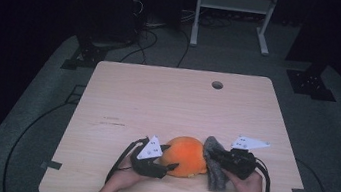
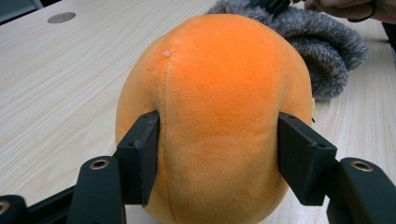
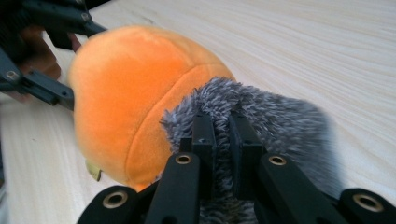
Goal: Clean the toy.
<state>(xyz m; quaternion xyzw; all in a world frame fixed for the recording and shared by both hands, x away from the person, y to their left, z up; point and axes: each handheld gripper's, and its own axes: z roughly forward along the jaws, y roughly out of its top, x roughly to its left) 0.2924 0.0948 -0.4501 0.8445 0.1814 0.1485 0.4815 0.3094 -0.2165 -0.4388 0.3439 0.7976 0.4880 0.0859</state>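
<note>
An orange plush ball [image 1: 186, 157] lies near the front edge of the wooden table [image 1: 168, 100], with a grey furry piece [image 1: 215, 169] joined to its right side. My left gripper [image 1: 168, 159] is shut on the orange plush [image 2: 215, 116], its black pads [image 2: 140, 156] pressing into both flanks. My right gripper [image 1: 213, 155] is shut on the grey fur [image 3: 261, 116], the jaws pinching a tuft between them. In the right gripper view the orange plush [image 3: 126, 98] sits left of the fur, and the left gripper's jaws hold it at the far left.
A round cable hole [image 1: 217, 85] sits near the table's far edge. Cables trail over the table's front edge by both hands. A white metal frame [image 1: 233, 14] and black stand feet [image 1: 311, 83] stand on the grey floor beyond the table.
</note>
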